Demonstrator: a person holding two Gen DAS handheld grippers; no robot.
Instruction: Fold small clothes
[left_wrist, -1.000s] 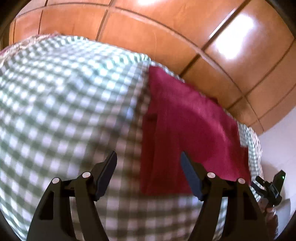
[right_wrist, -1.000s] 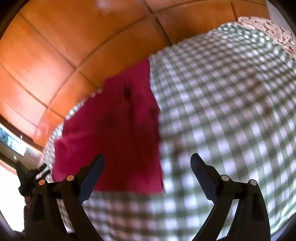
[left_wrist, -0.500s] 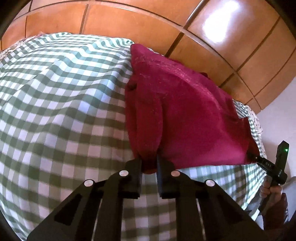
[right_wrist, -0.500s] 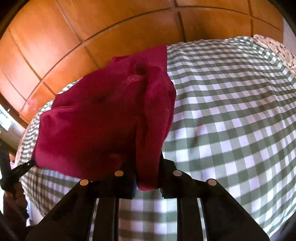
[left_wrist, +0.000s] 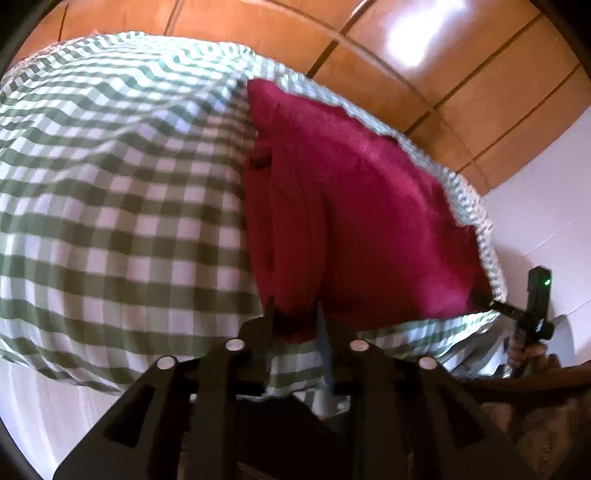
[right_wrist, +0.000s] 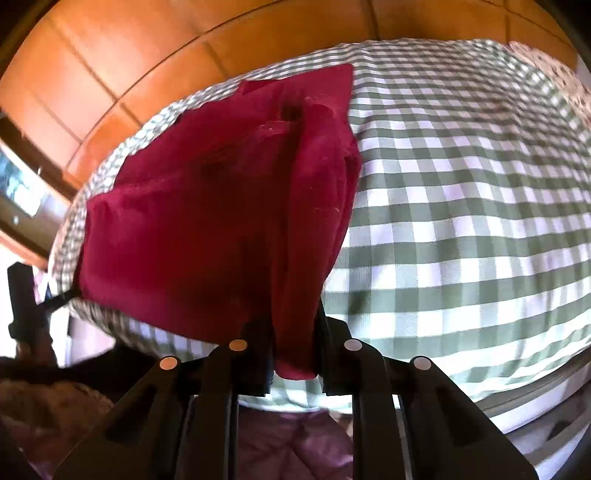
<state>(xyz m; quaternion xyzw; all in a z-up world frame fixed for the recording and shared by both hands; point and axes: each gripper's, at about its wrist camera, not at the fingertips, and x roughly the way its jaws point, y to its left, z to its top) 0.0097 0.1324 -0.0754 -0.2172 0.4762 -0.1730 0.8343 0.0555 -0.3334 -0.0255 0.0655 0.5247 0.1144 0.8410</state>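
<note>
A dark red garment (left_wrist: 354, 206) lies on a green-and-white checked cloth (left_wrist: 122, 206). My left gripper (left_wrist: 293, 317) is shut on its near left corner and lifts the edge. In the right wrist view the same red garment (right_wrist: 207, 221) is raised, and my right gripper (right_wrist: 295, 343) is shut on its near right corner. Each gripper shows at the far side of the other's view, the right gripper (left_wrist: 517, 314) and the left gripper (right_wrist: 44, 302), both pinching the stretched near edge. The far edge of the garment rests on the checked cloth (right_wrist: 461, 206).
Orange-brown floor tiles (left_wrist: 424, 74) lie beyond the covered surface. A white wall (left_wrist: 546, 206) stands at the right in the left wrist view. The near edge of the checked cloth hangs over a white side (left_wrist: 55, 413). A floral cloth (right_wrist: 543, 62) shows at the far right.
Both grippers were open a second ago, then closed on the garment's near corners. They have since pulled back and up, lifting the near edge off the cloth.
</note>
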